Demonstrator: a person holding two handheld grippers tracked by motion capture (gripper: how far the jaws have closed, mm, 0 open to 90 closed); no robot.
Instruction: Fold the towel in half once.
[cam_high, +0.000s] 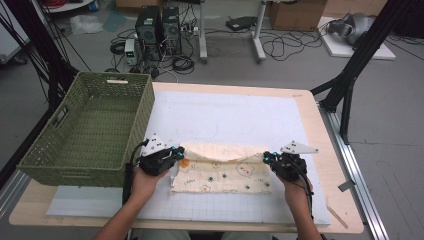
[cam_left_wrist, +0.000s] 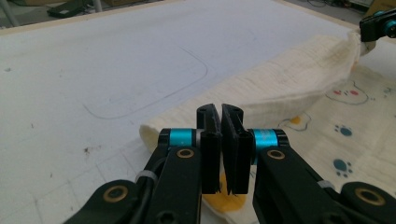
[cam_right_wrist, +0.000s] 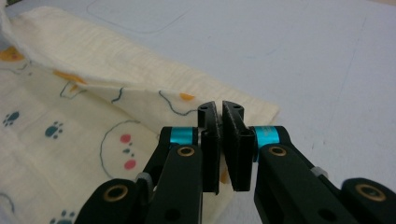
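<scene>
— What's happening at the table?

— A person folds a printed cloth on the white mat, beside an empty green basket. The far edge is lifted and doubled toward the near side.

— And the tools?

— The left gripper and right gripper each pinch a far corner, jaws clamped on the fabric.

— What comes next?

— Likely carrying both corners evenly toward the near hem, keeping the edge taut, then letting go once the edges line up.
</scene>
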